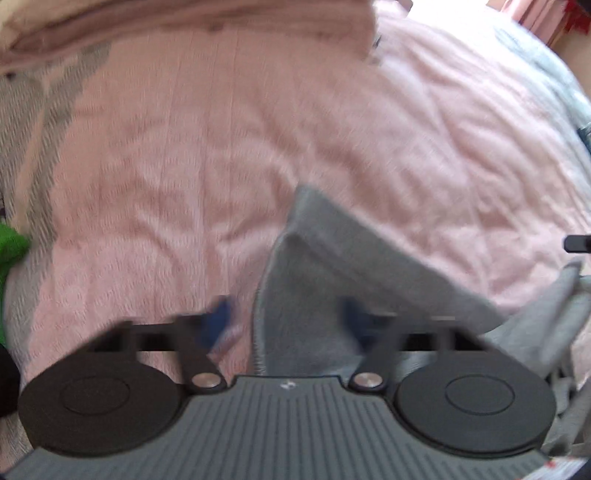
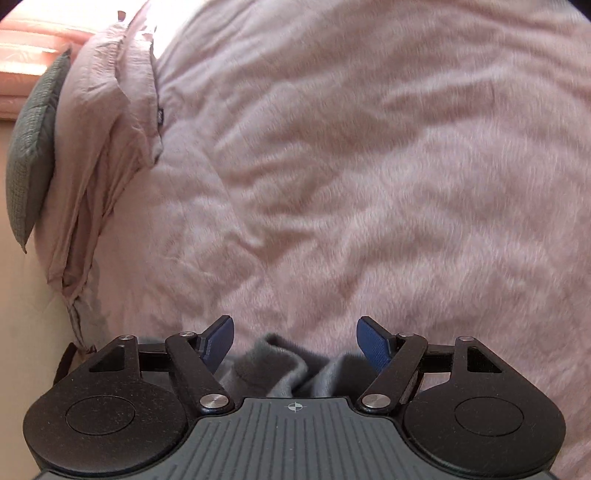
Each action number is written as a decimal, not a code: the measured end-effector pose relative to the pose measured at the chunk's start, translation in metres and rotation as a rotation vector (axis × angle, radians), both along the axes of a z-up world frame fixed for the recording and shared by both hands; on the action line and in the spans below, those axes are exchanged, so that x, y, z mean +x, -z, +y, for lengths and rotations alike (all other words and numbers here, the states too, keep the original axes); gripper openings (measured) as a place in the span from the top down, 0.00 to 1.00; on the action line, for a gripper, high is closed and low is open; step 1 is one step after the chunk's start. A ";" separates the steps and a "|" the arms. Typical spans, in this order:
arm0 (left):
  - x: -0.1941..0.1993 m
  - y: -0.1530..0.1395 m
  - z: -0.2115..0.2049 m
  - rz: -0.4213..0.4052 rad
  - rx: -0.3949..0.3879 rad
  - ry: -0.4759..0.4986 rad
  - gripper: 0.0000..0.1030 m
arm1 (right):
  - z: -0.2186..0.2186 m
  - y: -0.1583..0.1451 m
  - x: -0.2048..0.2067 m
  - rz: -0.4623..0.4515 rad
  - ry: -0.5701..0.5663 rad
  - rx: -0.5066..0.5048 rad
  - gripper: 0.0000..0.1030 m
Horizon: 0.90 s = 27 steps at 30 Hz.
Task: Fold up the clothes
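A grey garment [image 1: 332, 266] lies folded on the pink bedspread [image 1: 221, 147], its pointed corner aimed up the picture. My left gripper [image 1: 286, 317] hangs close over its near edge, blurred. The blue pads stand apart, one over the bedspread and one over the grey cloth, neither pressing on it. In the right wrist view, my right gripper [image 2: 295, 336] is open over the bedspread [image 2: 369, 166]. A bunched fold of the grey garment [image 2: 273, 365] shows low between its fingers, untouched by the pads.
A pink folded blanket [image 1: 184, 26] lies at the far edge. Something green [image 1: 11, 251] sits at the left. A crumpled pink cloth [image 2: 110, 129] and a grey cushion [image 2: 33, 155] lie at the bed's left side. More grey cloth [image 1: 535, 332] is heaped at the right.
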<state>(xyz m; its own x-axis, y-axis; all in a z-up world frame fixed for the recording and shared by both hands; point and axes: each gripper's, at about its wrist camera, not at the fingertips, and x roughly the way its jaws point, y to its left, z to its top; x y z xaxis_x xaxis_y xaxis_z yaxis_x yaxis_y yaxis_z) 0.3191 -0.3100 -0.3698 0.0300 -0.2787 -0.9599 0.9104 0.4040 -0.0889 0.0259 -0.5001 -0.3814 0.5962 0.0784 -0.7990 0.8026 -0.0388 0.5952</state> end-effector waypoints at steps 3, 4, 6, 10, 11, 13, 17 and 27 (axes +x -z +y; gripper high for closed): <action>0.002 -0.016 0.038 0.055 -0.122 -0.078 1.00 | 0.026 -0.014 -0.004 -0.049 -0.126 -0.087 0.62; 0.005 -0.027 0.059 0.077 -0.185 -0.135 0.99 | 0.036 -0.022 -0.006 -0.053 -0.191 -0.134 0.65; 0.013 -0.040 0.103 0.142 -0.255 -0.281 0.99 | 0.060 -0.036 -0.013 -0.073 -0.326 -0.173 0.66; 0.005 -0.027 0.173 0.145 -0.128 -0.435 0.99 | 0.108 -0.041 -0.027 -0.065 -0.436 -0.165 0.65; 0.000 -0.022 0.182 0.152 -0.098 -0.447 0.98 | 0.112 -0.041 -0.028 -0.060 -0.436 -0.165 0.65; -0.008 -0.021 0.193 0.159 -0.090 -0.466 0.98 | 0.114 -0.045 -0.028 -0.054 -0.431 -0.163 0.60; -0.008 -0.024 0.187 0.130 -0.097 -0.461 0.99 | 0.085 -0.049 -0.013 -0.046 -0.418 -0.174 0.51; -0.006 -0.026 0.175 0.105 -0.089 -0.415 0.99 | 0.027 0.014 0.005 -0.126 -0.162 0.139 0.87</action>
